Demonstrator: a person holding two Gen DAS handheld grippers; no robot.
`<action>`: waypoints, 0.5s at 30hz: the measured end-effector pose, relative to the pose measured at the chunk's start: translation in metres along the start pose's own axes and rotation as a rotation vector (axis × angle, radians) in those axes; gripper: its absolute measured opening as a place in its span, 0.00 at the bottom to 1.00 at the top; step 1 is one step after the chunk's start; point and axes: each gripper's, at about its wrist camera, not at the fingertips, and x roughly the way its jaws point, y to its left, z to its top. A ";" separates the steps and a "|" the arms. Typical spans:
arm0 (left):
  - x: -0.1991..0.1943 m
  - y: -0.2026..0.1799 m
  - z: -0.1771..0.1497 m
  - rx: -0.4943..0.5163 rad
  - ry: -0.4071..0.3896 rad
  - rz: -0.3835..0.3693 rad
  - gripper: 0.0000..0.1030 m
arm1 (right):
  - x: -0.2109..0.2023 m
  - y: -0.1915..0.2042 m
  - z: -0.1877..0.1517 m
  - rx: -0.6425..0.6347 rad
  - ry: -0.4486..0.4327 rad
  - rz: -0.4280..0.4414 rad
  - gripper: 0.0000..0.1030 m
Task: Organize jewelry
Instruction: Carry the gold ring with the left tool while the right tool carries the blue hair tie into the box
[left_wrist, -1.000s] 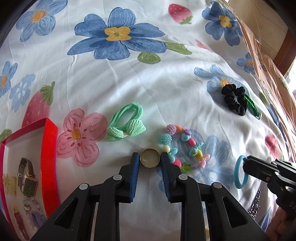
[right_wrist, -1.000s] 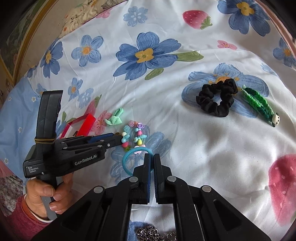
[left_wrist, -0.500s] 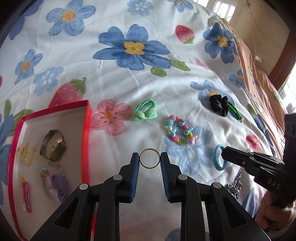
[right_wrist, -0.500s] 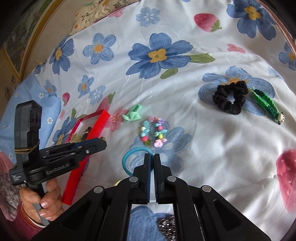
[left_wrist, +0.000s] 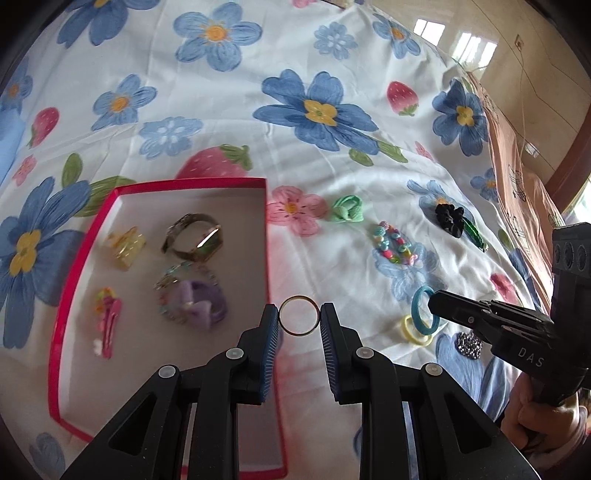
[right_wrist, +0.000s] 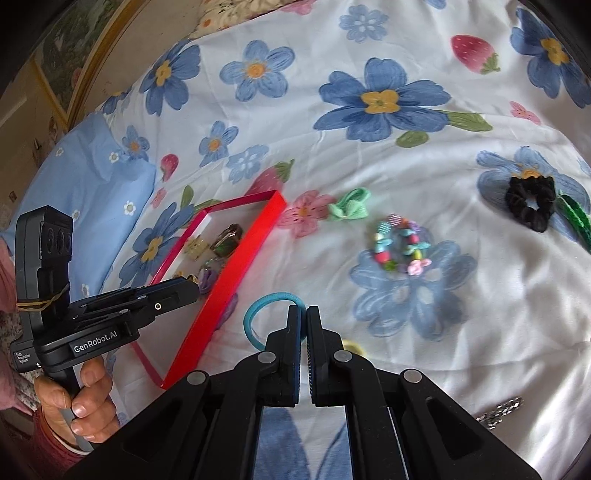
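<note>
Left tongs (left_wrist: 299, 320) angled down, pinching gold ring (left_wrist: 299, 319); right tongs (right_wrist: 303, 320) clamping blue hair tie (right_wrist: 258, 314).

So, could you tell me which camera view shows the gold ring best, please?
The left wrist view: the gold ring sits pinched between the left gripper pads, fully outlined. In the right wrist view the left gripper shows side-on and the ring cannot be made out.

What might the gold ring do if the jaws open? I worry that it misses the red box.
The gold ring looks thin, rigid and smooth, so it could slip from the left gripper. Being round, it may roll once dropped, though the red box has walls that would probably stop it.
</note>
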 end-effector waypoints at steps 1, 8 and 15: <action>-0.002 0.003 -0.002 -0.004 -0.001 0.002 0.22 | 0.002 0.005 -0.001 -0.007 0.004 0.006 0.02; -0.024 0.031 -0.021 -0.056 -0.011 0.027 0.22 | 0.014 0.036 -0.002 -0.058 0.031 0.042 0.03; -0.045 0.061 -0.037 -0.120 -0.020 0.059 0.22 | 0.029 0.070 -0.001 -0.112 0.055 0.083 0.03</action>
